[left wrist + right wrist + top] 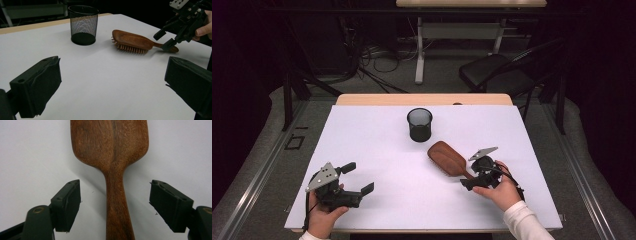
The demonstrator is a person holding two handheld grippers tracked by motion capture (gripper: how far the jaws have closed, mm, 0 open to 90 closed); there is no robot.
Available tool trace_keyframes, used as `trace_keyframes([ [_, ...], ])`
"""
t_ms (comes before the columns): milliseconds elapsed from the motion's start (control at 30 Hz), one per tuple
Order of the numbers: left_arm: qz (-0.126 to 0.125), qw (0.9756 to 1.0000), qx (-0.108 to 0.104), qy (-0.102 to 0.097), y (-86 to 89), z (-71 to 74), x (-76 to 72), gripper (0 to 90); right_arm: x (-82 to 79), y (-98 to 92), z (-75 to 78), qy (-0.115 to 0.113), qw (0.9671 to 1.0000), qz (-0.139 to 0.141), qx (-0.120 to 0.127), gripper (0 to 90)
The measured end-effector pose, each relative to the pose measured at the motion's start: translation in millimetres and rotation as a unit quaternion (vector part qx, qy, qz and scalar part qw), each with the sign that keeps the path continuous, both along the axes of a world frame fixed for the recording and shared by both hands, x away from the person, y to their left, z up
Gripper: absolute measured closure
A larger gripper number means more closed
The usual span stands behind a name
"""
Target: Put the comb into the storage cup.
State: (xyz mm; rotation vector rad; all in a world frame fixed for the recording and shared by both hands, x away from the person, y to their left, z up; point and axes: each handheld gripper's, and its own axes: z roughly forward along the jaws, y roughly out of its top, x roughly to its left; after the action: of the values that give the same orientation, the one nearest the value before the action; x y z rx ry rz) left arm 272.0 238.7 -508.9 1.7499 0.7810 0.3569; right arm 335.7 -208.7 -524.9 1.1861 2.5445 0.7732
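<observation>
White sheeting covers the counter (377,150), with a bare wooden strip showing along its far edge. Black mesh cup (419,124) stands upright near the far middle, well clear of every edge. Wooden hairbrush (448,158) lies bristles down just right of centre, near the cup but apart from it, handle pointing toward the near right. Wide open surface remains across the left half and centre.

Right tool (475,181), held in the right hand (498,190), sits low at the handle end; its jaws stand apart on either side of the handle without touching it, as the right gripper view confirms. Left tool (358,177), held in the left hand (324,215) near the front left edge, has its jaws spread wide and empty, aimed toward the brush.
</observation>
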Motion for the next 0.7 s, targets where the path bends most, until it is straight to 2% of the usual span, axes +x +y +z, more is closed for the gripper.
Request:
trace_keyframes([
  [267,-0.001,1.0,0.001,0.001,-0.1,-0.8,0.6,0.6,6.7,4.2,-2.5,0.004,0.9999,0.011,-0.011,32.0],
  [433,-0.001,1.0,0.002,0.001,0.0,-1.0,0.6,0.9,10.7,6.1,-5.5,0.016,0.9995,0.014,-0.022,35.5],
  [700,-0.001,1.0,0.004,0.005,0.0,-1.8,1.5,0.9,15.4,8.5,-8.2,0.02,0.9995,0.013,-0.023,40.1],
])
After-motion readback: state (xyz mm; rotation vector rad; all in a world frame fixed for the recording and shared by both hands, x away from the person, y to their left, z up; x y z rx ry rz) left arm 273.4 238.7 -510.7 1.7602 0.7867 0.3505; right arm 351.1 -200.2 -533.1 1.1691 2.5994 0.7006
